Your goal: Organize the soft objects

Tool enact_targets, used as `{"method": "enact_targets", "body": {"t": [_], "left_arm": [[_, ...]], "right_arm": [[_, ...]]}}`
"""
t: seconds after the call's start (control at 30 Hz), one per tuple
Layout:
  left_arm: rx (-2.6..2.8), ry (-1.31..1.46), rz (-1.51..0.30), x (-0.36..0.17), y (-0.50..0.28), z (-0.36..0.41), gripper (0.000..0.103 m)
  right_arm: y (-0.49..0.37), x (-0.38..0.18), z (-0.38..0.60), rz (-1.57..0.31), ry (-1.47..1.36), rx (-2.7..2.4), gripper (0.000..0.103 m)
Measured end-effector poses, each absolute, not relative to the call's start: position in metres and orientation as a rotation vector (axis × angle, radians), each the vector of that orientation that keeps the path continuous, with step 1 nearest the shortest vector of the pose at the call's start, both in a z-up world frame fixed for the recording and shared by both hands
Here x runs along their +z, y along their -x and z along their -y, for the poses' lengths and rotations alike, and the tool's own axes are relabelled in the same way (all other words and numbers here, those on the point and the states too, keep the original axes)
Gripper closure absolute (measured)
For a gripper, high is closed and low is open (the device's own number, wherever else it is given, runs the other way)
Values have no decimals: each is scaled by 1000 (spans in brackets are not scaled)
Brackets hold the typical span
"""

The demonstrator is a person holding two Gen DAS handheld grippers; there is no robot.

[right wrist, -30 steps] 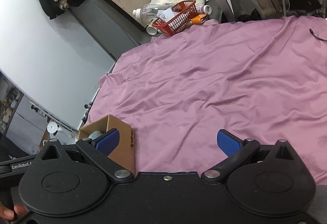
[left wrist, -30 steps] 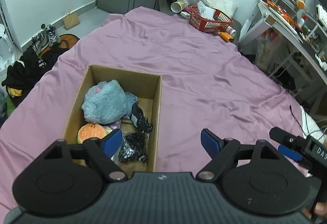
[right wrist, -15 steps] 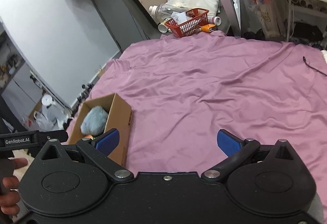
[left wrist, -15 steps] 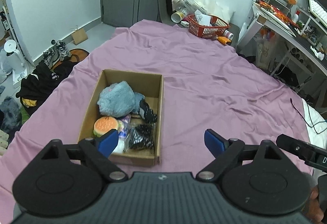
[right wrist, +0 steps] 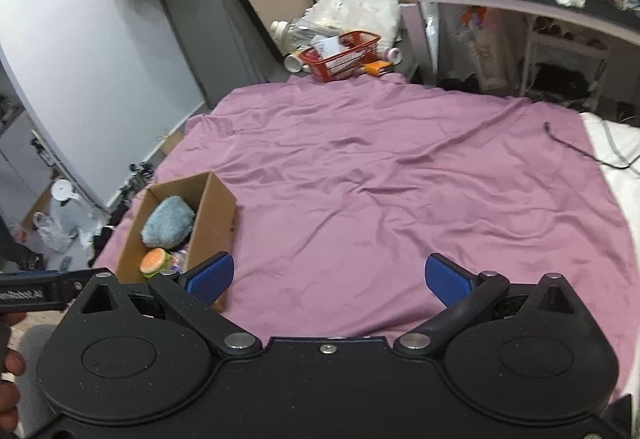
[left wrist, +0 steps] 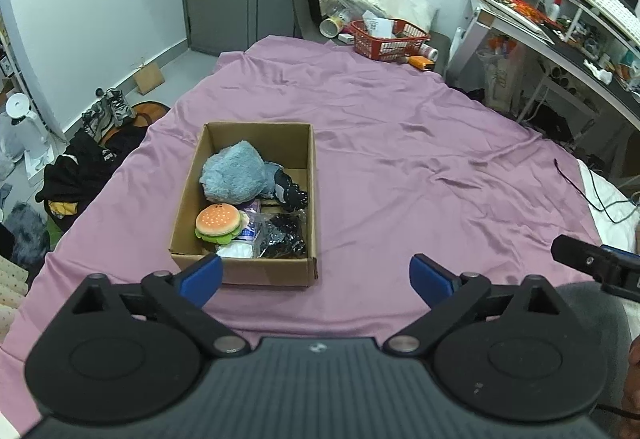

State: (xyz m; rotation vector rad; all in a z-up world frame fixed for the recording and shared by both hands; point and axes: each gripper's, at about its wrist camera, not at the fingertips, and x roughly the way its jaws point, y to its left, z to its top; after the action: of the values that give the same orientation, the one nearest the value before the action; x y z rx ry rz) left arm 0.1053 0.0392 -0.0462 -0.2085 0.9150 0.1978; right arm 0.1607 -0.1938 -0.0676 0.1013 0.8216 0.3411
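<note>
Currently: cardboard box (left wrist: 276, 275) on bed (left wrist: 400, 167) (plush toy (left wrist: 234, 179), burger toy (left wrist: 218, 222) inside); left gripper (left wrist: 316, 275), right gripper (right wrist: 327, 276) released, empty.

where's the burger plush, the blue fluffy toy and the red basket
burger plush (left wrist: 218, 219), left wrist view, on the orange bun top
blue fluffy toy (left wrist: 234, 175), left wrist view, middle of its furry body
red basket (left wrist: 390, 41), left wrist view, on its front mesh wall

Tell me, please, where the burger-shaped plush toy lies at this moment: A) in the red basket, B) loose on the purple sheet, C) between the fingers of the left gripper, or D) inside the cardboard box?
D: the burger plush sits inside the cardboard box, in front of the blue-grey plush, while both grippers are open and hold nothing.
</note>
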Motion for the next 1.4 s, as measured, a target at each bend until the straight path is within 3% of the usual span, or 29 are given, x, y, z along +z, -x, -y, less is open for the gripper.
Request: {"method": "enact_targets", "body": {"t": [1.4], "left_arm": [[95,131,-908,-41,-61,-46,1]], "right_arm": [[-106,-51,168,-806,35,207,0]]}}
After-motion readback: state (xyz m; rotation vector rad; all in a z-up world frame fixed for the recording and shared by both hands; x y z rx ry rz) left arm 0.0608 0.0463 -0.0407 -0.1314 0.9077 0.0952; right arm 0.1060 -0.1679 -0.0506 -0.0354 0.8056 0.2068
